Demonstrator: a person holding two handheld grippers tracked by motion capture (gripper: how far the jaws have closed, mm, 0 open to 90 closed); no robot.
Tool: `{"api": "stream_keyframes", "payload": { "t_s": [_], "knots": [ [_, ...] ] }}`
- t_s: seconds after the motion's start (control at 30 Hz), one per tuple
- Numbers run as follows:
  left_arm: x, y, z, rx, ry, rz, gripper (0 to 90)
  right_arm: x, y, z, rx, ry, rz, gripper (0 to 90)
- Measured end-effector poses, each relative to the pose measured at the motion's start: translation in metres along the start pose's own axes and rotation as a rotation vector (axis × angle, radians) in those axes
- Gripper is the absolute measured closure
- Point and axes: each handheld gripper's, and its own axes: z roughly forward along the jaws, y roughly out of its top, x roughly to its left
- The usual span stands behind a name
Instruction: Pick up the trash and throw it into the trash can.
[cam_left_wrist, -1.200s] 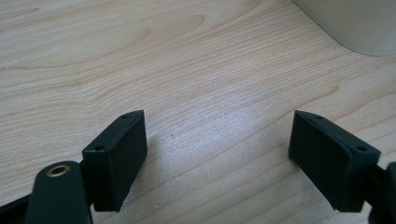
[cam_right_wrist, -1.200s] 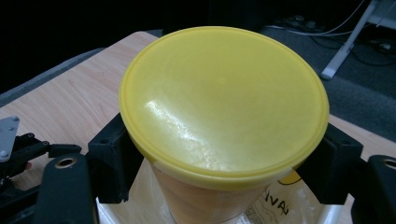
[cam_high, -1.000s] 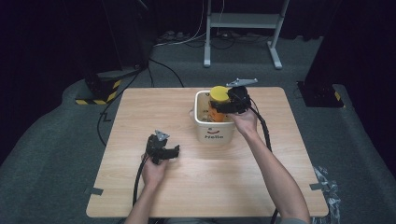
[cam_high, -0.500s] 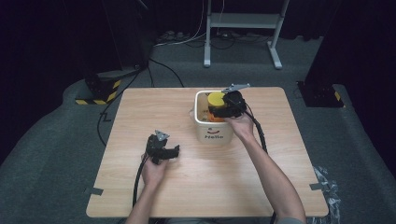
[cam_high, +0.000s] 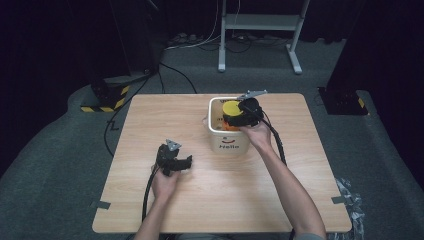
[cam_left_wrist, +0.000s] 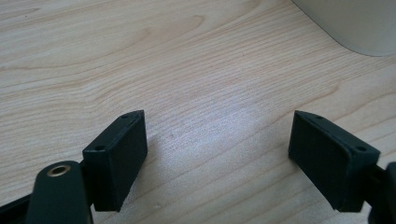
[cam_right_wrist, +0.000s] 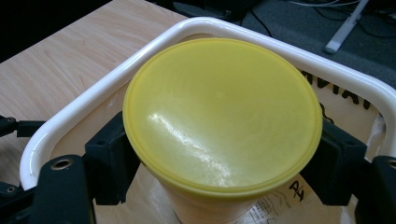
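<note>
My right arm is reaching far across the desk (cam_high: 280, 200), forearm stretched out from the near edge and slanting slightly left, hand wrapped around the right tool (cam_high: 234, 116) up over the white bucket (cam_high: 216, 134). The bucket is standing a little right of the desk's middle, toward the far side, with "Hello" printed on its near wall. Between my right tool's jaws I am seeing a yellow-lidded container (cam_right_wrist: 223, 126): the round yellow lid is sitting just above the white bucket's rim, the paler body dropping down into the bucket. The black pads (cam_right_wrist: 109, 161) are sitting one at each side of the body, just under the lid. The jaws have just been opening, with the container between them, and from the right gripper view I cannot tell whether the pads are pressing or have let go.

My left arm is coming in short from the near edge, hand resting low on the desk, left of the bucket and nearer to me. The left tool (cam_left_wrist: 217, 154) is lying level just over the wood, pointing toward the bucket, jaws spread wide with bare desk between them and the bucket's wall at the far right corner of its view.
</note>
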Motion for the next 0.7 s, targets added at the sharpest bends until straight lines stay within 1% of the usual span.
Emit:
{"api": "stream_keyframes", "payload": {
  "t_s": [0.1, 0.2, 0.33, 0.53, 0.63, 0.67, 0.7],
  "knots": [
    [0.0, 0.0, 0.0, -0.004, -0.001, -0.004, 19.7, 0.0, 0.0, 0.0, 0.004, 0.005, -0.011, 20.2],
    [0.0, 0.0, 0.0, -0.001, -0.001, 0.0, 19.7, 0.001, -0.001, 0.001, 0.015, 0.007, -0.008, 17.6],
    [0.0, 0.0, 0.0, -0.001, 0.0, 0.001, 19.7, 0.001, 0.001, -0.003, -0.006, 0.015, -0.004, 14.9],
    [0.0, 0.0, 0.0, -0.001, 0.0, 0.001, 19.7, 0.001, 0.002, -0.012, -0.026, 0.026, -0.007, 14.1],
    [0.0, 0.0, 0.0, 0.003, 0.001, 0.006, 19.6, 0.001, 0.003, -0.017, -0.038, 0.016, -0.015, 14.3],
    [0.0, 0.0, 0.0, 0.003, 0.001, 0.006, 19.6, 0.002, 0.004, -0.024, -0.051, 0.006, -0.021, 14.5],
    [0.0, 0.0, 0.0, 0.003, 0.001, 0.006, 19.7, 0.002, 0.004, -0.027, -0.058, 0.006, -0.022, 14.5]
  ]
}}
